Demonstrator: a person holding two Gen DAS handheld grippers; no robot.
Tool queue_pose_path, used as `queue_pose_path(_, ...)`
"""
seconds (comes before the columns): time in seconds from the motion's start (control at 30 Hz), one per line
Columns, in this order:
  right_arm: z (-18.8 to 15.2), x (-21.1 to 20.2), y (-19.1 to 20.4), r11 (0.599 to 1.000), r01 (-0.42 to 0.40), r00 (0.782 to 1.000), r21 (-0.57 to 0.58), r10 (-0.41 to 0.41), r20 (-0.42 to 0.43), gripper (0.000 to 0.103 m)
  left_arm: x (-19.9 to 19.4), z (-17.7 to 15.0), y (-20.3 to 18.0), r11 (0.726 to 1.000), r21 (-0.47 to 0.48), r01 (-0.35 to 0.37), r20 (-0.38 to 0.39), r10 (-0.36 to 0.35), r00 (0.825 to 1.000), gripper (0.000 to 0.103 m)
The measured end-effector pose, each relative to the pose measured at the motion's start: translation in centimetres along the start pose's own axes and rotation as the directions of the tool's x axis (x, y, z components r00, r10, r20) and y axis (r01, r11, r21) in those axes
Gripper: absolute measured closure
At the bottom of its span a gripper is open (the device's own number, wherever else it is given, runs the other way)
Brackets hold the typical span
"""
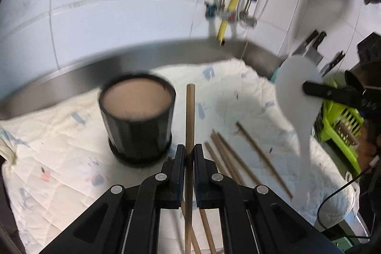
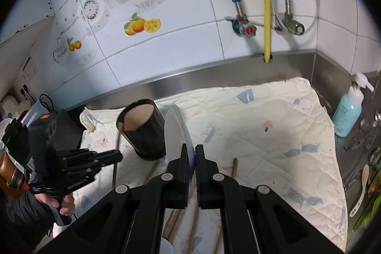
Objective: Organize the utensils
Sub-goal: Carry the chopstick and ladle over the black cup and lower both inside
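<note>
Now the left gripper (image 1: 189, 151) is closed tightly on one wooden chopstick (image 1: 189, 111), which stands almost upright between its fingers, its top end high above the fingertips. The black holder cup (image 1: 137, 120) stands just to the left of these fingers on the white quilted cloth (image 1: 59, 142), and more loose chopsticks (image 1: 238, 158) lie flat on the cloth just right of them. The right gripper (image 2: 192, 158) is also closed, on a white rice paddle (image 2: 176, 127) whose blade rises above its fingertips, with the holder cup to their left.
</note>
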State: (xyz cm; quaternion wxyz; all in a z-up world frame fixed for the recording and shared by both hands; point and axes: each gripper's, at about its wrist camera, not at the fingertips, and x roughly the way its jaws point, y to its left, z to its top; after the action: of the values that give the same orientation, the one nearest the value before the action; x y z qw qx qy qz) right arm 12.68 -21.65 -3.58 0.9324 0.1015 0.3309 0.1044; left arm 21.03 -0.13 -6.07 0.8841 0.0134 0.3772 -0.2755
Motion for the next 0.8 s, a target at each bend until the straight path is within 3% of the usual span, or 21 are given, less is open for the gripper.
queue_pose_path(0.17,1.2,0.2,1.1,1.0,-0.016,1.0,-0.022,0.016,0.024,0.097,-3.7,2.4,0.3,1.0,-0.027,0.003,0.116,0.0,0.993,0.097)
queue_pose_path(0.47,4.4,0.9,3.3,0.998,-0.032,0.996,-0.056,0.037,0.079,0.097,-9.4,7.9,1.1,1.0,-0.024,-0.02,0.302,0.027,0.953,0.097)
queue_pose_path(0.7,8.1,2.1,5.8,0.995,-0.015,0.985,-0.094,0.031,0.168,0.097,-10.6,11.7,3.4,0.996,-0.053,-0.077,0.393,0.092,0.915,0.097)
queue_pose_path(0.8,9.4,2.8,6.5,0.995,-0.001,0.98,-0.099,0.021,0.196,0.097,-9.9,12.8,4.6,0.993,-0.071,-0.092,0.398,0.113,0.911,0.097)
